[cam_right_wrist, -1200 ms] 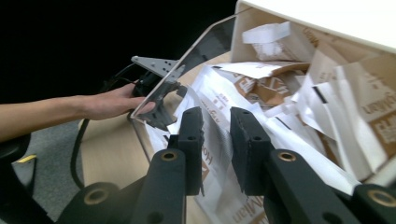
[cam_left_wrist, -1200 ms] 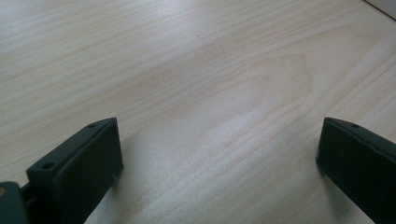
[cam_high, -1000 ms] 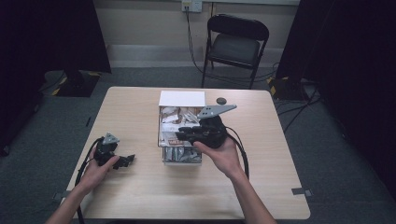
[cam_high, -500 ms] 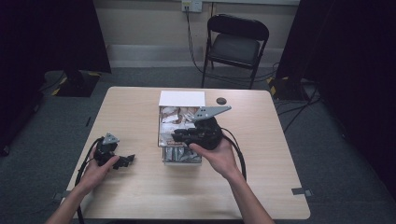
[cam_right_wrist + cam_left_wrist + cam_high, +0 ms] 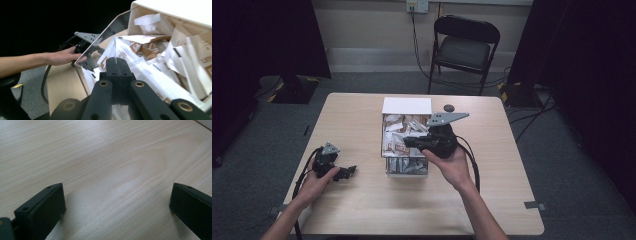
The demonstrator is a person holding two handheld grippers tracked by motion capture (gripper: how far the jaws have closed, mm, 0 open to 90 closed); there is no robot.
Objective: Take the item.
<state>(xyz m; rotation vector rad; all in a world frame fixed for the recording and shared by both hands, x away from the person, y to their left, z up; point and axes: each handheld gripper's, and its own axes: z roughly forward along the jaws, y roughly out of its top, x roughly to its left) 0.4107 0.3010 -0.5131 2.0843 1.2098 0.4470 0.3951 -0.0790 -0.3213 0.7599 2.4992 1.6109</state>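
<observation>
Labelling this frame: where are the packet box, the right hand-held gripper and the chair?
packet box (image 5: 407, 105): high view, its white lid.
right hand-held gripper (image 5: 116, 63): right gripper view, its jaw tips.
chair (image 5: 463, 50): high view, its seat.

surface: wooden table (image 5: 362, 210) | on it: clear box (image 5: 407, 167) of packets, small dark disc (image 5: 448, 107)

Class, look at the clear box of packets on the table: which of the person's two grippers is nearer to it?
Right. The right gripper reaches into the clear box among its packets; the left gripper rests on the table, apart from it.
</observation>
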